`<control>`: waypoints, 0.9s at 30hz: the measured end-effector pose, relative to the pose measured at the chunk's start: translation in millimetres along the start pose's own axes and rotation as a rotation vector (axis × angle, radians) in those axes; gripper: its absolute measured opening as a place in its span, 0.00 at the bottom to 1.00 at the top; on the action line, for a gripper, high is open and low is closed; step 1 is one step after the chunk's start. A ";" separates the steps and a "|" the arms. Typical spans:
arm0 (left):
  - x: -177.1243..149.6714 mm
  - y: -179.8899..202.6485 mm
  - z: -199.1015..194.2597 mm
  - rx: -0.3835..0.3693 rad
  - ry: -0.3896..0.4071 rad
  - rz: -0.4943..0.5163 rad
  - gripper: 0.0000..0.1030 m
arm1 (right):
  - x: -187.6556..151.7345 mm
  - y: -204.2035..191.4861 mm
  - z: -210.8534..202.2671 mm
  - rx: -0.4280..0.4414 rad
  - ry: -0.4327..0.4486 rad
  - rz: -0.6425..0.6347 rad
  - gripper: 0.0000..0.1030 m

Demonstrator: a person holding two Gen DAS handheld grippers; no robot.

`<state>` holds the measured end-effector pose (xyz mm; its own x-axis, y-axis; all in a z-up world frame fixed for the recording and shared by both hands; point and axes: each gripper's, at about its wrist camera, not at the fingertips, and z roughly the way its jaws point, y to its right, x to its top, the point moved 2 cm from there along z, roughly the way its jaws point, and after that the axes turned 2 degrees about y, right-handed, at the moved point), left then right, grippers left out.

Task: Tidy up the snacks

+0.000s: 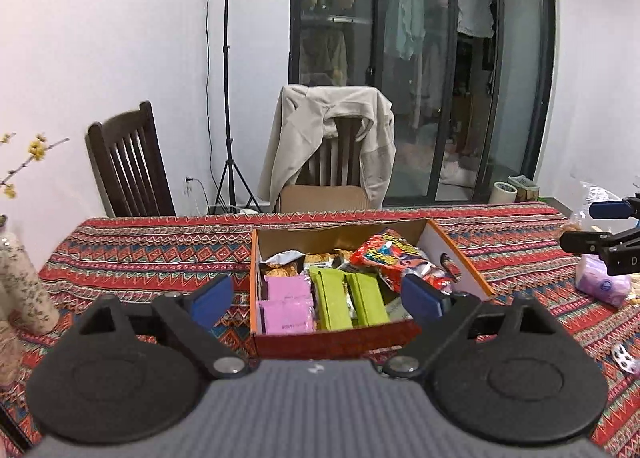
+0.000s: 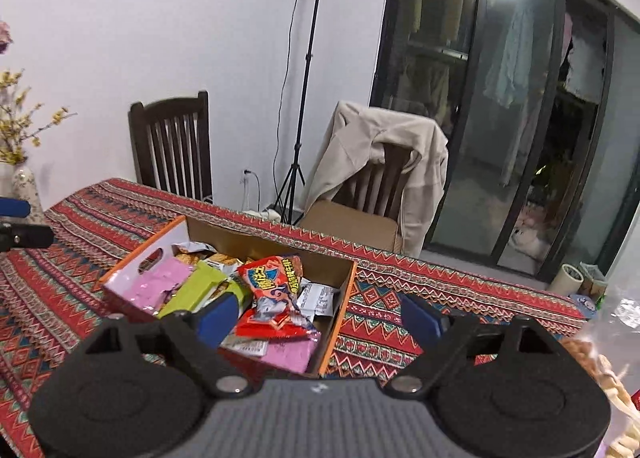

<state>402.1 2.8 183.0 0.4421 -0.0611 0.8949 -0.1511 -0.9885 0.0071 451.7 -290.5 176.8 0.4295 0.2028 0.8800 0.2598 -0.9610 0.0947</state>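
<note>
1. Left gripper (image 1: 316,296): jaws wide, nothing between them, above the near end of the box (image 1: 332,336).
2. Right gripper (image 2: 316,320): jaws wide, empty, over the box's right side.
3. Snacks: pink packs (image 1: 286,302), green packs (image 1: 348,298) and red bag (image 1: 396,258) all lie in the box.
4. Loose bags (image 1: 604,282) lie on the cloth to the right; judged next: approach one squarely and grip it at mid-body.

A cardboard box (image 1: 460,262) is sitting mid-desk (image 1: 160,254), snack packets (image 1: 332,294) lying inside it, two chairs (image 1: 128,162) standing behind the box beyond the desk's far edge, and a vase (image 1: 24,286) standing well left of it.
</note>
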 end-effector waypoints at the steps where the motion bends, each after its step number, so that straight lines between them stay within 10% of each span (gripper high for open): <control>1: -4.4 2.4 -9.8 0.000 0.012 0.001 0.90 | -3.1 -1.1 -9.5 0.001 0.009 0.001 0.86; 27: -235.5 53.0 -302.3 0.000 0.353 -0.011 1.00 | -209.5 -127.7 -301.4 0.045 0.368 0.011 1.00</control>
<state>22.8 6.6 107.5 0.1106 0.0009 0.9939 -0.1478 -0.9889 0.0174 67.9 -267.0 120.6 0.0945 0.1039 0.9901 0.2981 -0.9519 0.0715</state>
